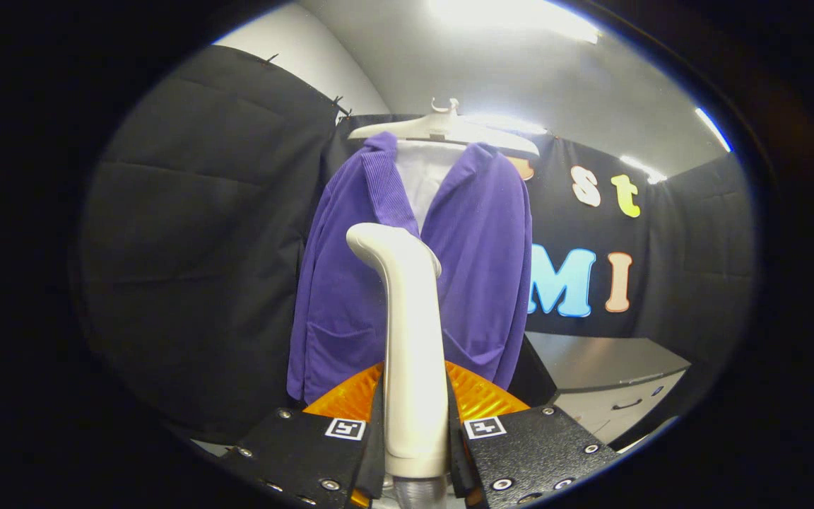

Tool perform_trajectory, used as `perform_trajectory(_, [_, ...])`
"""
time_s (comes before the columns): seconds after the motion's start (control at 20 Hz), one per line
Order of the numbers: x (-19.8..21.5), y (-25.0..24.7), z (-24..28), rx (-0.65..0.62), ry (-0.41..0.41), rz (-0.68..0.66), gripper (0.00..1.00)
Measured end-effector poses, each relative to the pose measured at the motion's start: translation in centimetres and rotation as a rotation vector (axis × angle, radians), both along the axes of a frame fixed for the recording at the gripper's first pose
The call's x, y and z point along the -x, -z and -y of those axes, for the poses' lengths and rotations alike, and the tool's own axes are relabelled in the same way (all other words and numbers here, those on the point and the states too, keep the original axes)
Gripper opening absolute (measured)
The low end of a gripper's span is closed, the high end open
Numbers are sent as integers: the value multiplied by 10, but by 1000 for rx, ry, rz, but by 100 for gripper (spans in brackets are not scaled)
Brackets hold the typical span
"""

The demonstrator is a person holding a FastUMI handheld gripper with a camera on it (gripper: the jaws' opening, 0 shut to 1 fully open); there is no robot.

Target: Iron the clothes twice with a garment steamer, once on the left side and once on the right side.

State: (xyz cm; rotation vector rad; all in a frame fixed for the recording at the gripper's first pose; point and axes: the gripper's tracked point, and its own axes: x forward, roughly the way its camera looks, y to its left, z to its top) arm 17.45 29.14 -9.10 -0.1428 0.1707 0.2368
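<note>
Steamer (413,339) stands upright, pinched between both fingers of the gripper (415,452), head just short of the purple jacket (350,283) on its hanger (442,129) — I'd keep it close, stroking slowly down one side.

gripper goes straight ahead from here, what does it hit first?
Most likely the purple jacket on its hanger. The gripper has its fingers shut on the steamer, whose head would touch the front panel first. Depth is hard to judge.
</note>
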Motion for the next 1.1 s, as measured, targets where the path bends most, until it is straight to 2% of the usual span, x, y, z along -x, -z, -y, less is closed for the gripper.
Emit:
perform_trajectory(0.3, [-41,-41,-38,-2,7,101,36])
perform_trajectory(0.55, [-61,-52,-60,53,7,158,36])
perform_trajectory(1.1, [-88,28,-53,201,-40,49,36])
